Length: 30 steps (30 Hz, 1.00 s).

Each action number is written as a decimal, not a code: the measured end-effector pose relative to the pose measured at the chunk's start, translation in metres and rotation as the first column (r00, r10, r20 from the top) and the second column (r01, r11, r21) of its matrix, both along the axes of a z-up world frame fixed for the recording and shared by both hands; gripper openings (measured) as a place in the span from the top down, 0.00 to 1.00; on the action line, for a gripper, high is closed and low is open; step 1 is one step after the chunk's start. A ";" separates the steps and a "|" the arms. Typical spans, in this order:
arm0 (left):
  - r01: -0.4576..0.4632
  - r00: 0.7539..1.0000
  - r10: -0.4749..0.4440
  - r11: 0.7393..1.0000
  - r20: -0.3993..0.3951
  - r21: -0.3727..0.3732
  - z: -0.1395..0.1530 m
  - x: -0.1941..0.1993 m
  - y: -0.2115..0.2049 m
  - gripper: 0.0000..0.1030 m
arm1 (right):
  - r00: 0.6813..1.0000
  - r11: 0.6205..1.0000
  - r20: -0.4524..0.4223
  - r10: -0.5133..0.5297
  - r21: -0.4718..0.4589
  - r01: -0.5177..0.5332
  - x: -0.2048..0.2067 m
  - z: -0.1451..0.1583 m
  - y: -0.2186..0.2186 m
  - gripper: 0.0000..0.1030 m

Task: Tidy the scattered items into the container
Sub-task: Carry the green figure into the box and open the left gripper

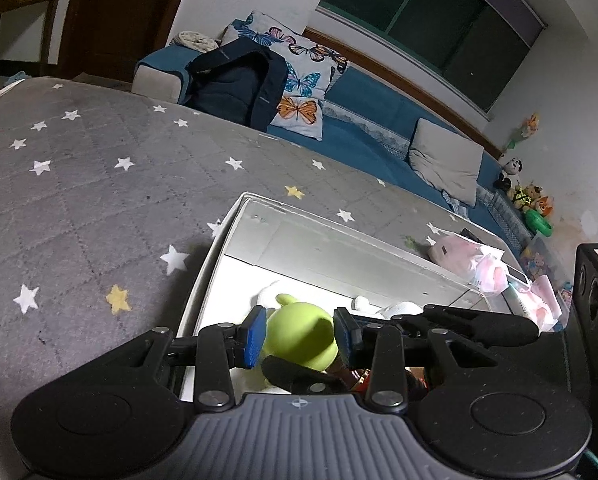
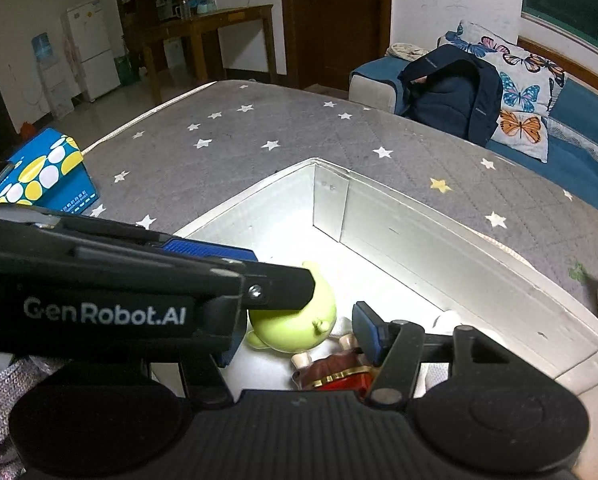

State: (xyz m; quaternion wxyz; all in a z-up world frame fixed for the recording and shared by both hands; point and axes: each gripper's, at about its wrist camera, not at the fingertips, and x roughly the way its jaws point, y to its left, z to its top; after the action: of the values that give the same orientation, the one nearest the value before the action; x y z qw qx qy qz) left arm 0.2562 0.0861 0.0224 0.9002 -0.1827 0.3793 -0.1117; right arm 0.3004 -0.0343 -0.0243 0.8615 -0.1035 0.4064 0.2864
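Both grippers, left (image 1: 300, 335) and right (image 2: 295, 328), apart over green toy (image 1: 301, 338) inside white box (image 1: 339, 248), walls close

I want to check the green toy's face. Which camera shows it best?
The right wrist view: the green toy lies in the white box with its snout and one ear visible, though the left tool partly covers it. The left wrist view shows only its smooth back between the tool's blue pads.
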 end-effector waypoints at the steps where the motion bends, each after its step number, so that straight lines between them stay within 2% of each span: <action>1: -0.001 1.000 0.001 1.000 0.002 0.003 0.000 -0.001 0.001 0.62 | 1.000 1.000 0.002 0.001 0.000 -0.001 -0.001 0.000 0.000 0.41; 12: -0.025 0.997 0.022 0.998 0.071 0.049 0.016 -0.026 0.002 0.62 | 0.998 1.000 0.064 0.006 -0.007 -0.006 -0.016 0.007 -0.001 0.22; 30: -0.074 0.982 0.057 0.994 0.182 0.084 0.042 -0.094 -0.003 0.62 | 0.981 0.997 0.184 -0.064 0.056 0.054 -0.070 0.037 -0.028 0.08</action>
State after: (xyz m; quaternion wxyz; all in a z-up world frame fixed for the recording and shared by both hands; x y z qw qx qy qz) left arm 0.1619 0.0828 0.0640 0.9412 -0.1433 0.2950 -0.0808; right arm 0.2300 -0.0627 0.0126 0.9061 -0.0957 0.3198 0.2599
